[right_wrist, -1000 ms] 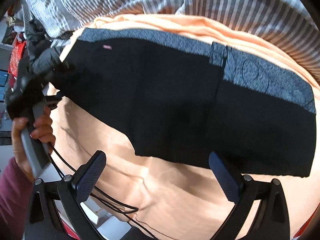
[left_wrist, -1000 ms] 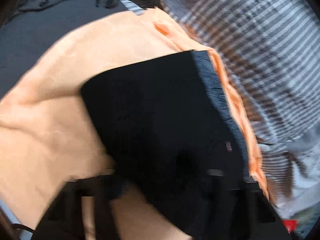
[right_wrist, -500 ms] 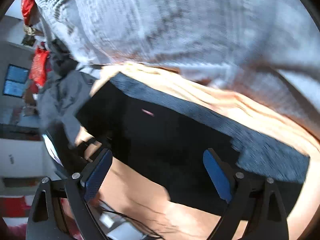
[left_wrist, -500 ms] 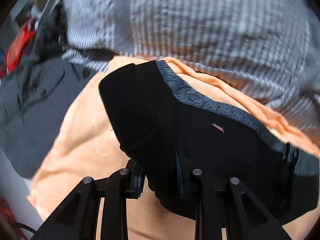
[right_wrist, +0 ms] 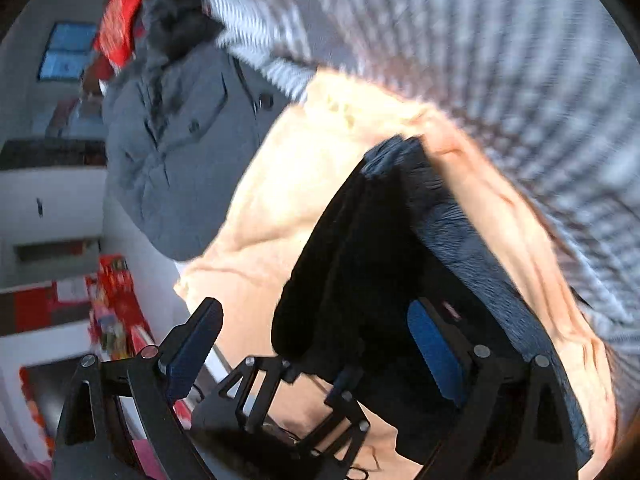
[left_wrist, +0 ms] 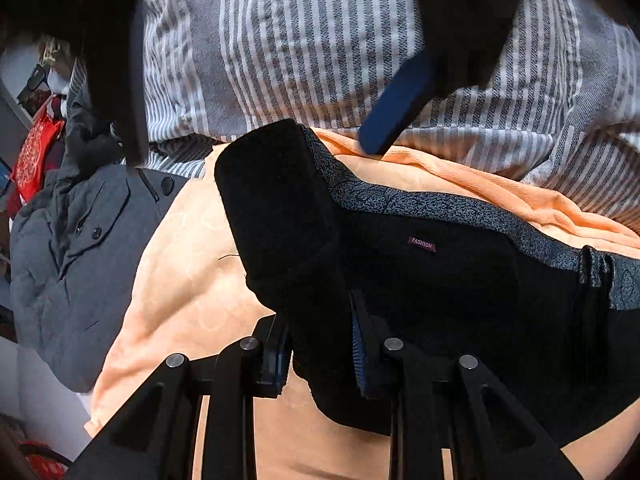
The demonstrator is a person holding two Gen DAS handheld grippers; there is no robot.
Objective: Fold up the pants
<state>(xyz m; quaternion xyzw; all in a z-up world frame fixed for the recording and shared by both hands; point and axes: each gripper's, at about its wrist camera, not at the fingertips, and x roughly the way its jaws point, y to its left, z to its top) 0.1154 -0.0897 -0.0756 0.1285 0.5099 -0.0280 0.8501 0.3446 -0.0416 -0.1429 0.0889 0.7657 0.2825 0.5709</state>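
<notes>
Black pants (left_wrist: pixel 432 280) with a grey patterned waistband (left_wrist: pixel 440 204) lie on an orange blanket (left_wrist: pixel 188 280). Their left end is doubled over into a thick fold (left_wrist: pixel 276 200). My left gripper (left_wrist: pixel 320 344) is shut on the near edge of that fold, with black cloth pinched between its pads. In the right wrist view my right gripper (right_wrist: pixel 316 352) stands wide open above the same end of the pants (right_wrist: pixel 360 248), with nothing pressed between its pads. Below it the left gripper (right_wrist: pixel 312 376) shows, clamped on the cloth. One blue pad (left_wrist: pixel 400 112) of the right gripper hangs over the waistband in the left wrist view.
A grey buttoned coat (left_wrist: pixel 72 248) lies left of the blanket. Grey-and-white striped bedding (left_wrist: pixel 300 48) rises behind the pants. Red bags (left_wrist: pixel 36 148) and shelves with red items (right_wrist: pixel 116 304) stand at the far left, past the bed's edge.
The left gripper closed on the fold and rolled, raising it slightly. The right gripper swept left across the pants and now hovers over the left gripper.
</notes>
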